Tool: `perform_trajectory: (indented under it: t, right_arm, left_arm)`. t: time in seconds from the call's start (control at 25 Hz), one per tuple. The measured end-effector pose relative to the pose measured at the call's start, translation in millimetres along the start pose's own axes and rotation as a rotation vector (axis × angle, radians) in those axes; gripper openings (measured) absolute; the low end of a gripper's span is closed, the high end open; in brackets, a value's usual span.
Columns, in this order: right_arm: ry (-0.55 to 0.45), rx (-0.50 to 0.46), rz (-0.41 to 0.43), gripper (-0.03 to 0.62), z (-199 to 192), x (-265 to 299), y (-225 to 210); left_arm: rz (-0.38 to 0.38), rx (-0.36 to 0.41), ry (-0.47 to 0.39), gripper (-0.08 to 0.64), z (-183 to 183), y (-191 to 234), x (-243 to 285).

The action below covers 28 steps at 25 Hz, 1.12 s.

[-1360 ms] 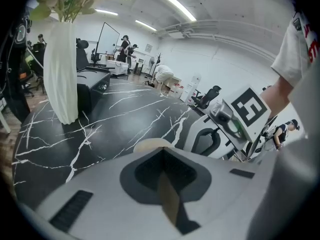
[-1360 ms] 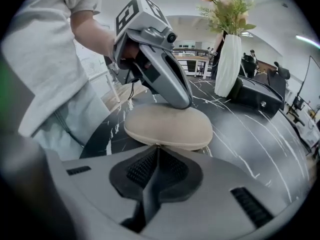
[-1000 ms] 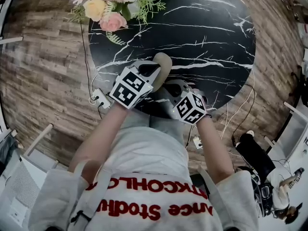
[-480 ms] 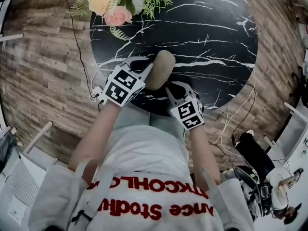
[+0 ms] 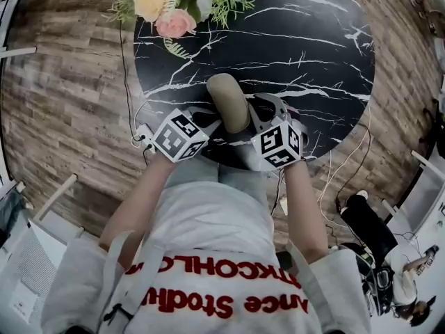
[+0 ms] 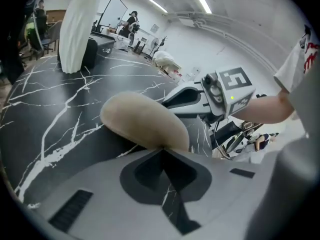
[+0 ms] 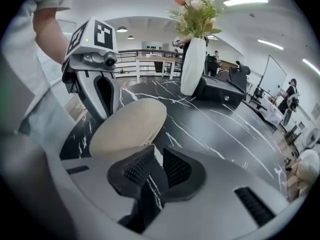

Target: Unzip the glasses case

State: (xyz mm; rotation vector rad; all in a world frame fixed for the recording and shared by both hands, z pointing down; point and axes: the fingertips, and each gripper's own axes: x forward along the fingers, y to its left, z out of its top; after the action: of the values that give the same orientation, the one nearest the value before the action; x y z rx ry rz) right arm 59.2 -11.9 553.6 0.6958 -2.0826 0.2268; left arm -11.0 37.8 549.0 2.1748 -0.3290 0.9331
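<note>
A beige oval glasses case [image 5: 228, 101] lies on the black marble table [image 5: 299, 47] near its front edge. My left gripper [image 5: 214, 122] comes in from the left, and its jaws are shut on the case's near end [image 6: 162, 150]. The case [image 6: 142, 121] stretches away from those jaws. My right gripper [image 5: 259, 111] sits close against the case's right side. In the right gripper view its jaws [image 7: 156, 156] are opening, with a narrow gap between the ribbed pads [image 7: 137, 166]. The case [image 7: 127, 126] lies just ahead and left of them. Whether the zipper pull is in the gap is unclear.
A white vase [image 7: 194, 66] with pink and yellow flowers [image 5: 170, 5] stands at the table's far left. A black box [image 7: 220, 90] sits beside the vase. A power strip [image 5: 144, 142] and cables lie on the wooden floor below the table's front edge.
The right gripper has moved forward along the case's right side. The left gripper has drawn back toward the table's front edge. The case's far end has swung to the left.
</note>
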Motion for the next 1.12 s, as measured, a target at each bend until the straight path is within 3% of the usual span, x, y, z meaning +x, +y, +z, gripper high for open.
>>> perform_trajectory:
  t: [0.08, 0.2, 0.36, 0.52, 0.72, 0.92, 1.12]
  right_arm:
    - [-0.015, -0.048, 0.04, 0.069, 5, -3, -3]
    - [-0.012, -0.109, 0.149, 0.069, -1, -12, -1]
    - [0.049, -0.324, 0.299, 0.069, -6, -8, 11]
    - [0.091, -0.514, 0.42, 0.071, 1, -1, 16]
    - [0.129, -0.661, 0.582, 0.072, 4, -1, 21]
    - [0.156, -0.786, 0.629, 0.066, 5, -1, 24]
    - [0.144, -0.783, 0.622, 0.04, 3, -3, 26]
  left_arm:
    - [0.019, 0.011, -0.03, 0.006, 8, 0, -6]
    - [0.062, 0.096, -0.104, 0.006, 35, -1, -25]
    - [0.073, 0.176, -0.086, 0.006, 57, -8, -19]
    - [0.08, 0.166, -0.082, 0.006, 67, -9, -10]
    - [0.107, 0.167, -0.044, 0.006, 61, -7, -10]
    - [0.108, 0.144, -0.039, 0.006, 61, -4, -10]
    - [0.121, 0.114, -0.055, 0.006, 60, -2, -9]
